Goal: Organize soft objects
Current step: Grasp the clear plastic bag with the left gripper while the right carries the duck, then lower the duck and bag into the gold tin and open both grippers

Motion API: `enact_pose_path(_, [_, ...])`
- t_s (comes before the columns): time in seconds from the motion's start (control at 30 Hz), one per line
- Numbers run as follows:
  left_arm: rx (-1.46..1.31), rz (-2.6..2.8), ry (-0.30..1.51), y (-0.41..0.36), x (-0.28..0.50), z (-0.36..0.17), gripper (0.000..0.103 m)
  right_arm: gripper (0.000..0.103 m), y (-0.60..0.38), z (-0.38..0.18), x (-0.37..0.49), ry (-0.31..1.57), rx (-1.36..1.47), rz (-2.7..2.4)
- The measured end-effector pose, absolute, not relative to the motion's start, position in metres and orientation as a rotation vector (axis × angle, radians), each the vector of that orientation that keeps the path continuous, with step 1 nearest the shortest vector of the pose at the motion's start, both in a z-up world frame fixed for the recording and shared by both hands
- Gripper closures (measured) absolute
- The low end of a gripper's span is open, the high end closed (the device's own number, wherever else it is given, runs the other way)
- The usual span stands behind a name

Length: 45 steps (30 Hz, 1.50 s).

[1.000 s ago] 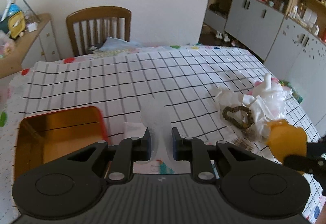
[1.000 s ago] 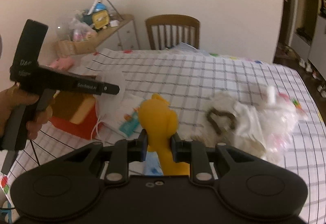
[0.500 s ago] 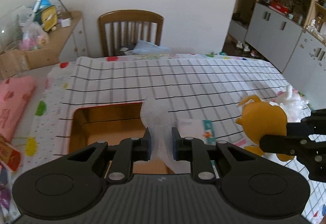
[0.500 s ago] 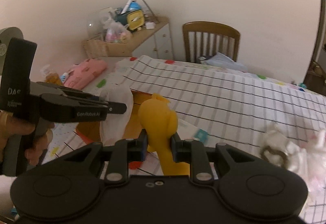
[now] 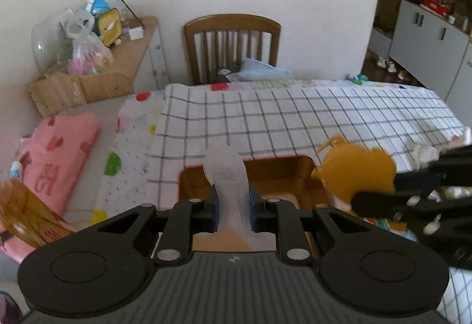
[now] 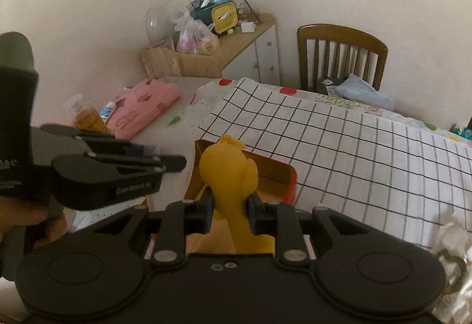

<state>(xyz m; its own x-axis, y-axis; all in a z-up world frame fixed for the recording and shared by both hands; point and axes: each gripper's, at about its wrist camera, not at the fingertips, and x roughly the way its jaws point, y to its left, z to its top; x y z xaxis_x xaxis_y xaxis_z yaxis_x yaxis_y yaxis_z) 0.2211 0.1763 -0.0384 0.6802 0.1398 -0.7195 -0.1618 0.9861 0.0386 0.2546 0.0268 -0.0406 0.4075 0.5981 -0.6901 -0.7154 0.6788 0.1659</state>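
My left claw [image 5: 233, 210] grips a white cloth [image 5: 228, 185], my right claw [image 6: 228, 213] a yellow toy [image 6: 228, 176], both above the box [image 5: 306, 167].

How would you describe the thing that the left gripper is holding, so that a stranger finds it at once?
Start at the table with the black-checked cloth, and find the orange box at its near edge. Above that box the left gripper pinches a pale white mesh fabric piece that stands upright. Unlike the yellow plush toy beside it, it is thin, translucent and almost colourless.
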Motion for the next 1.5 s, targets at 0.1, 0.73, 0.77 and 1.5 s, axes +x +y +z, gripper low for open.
enact_pose_path(0.1, [-0.025, 0.179, 0.8, 0.181, 0.233, -0.038, 0.084, 0.081, 0.042, -0.051, 0.265, 0.812, -0.187, 0.822])
enact_pose_path(0.73, [-0.042, 0.139, 1.018, 0.184, 0.272, -0.123, 0.084, 0.081, 0.092, -0.13, 0.292, 0.925, -0.383, 0.868])
enact_pose_path(0.77, [-0.043, 0.139, 1.025, 0.185, 0.272, -0.126, 0.084, 0.081, 0.093, -0.132, 0.291, 0.923, -0.396, 0.873])
enact_pose_path(1.5, [-0.114, 0.137, 1.027, 0.188, 0.278, -0.141, 0.075, 0.063, 0.096, -0.144, 0.294, 0.899, -0.5, 0.934])
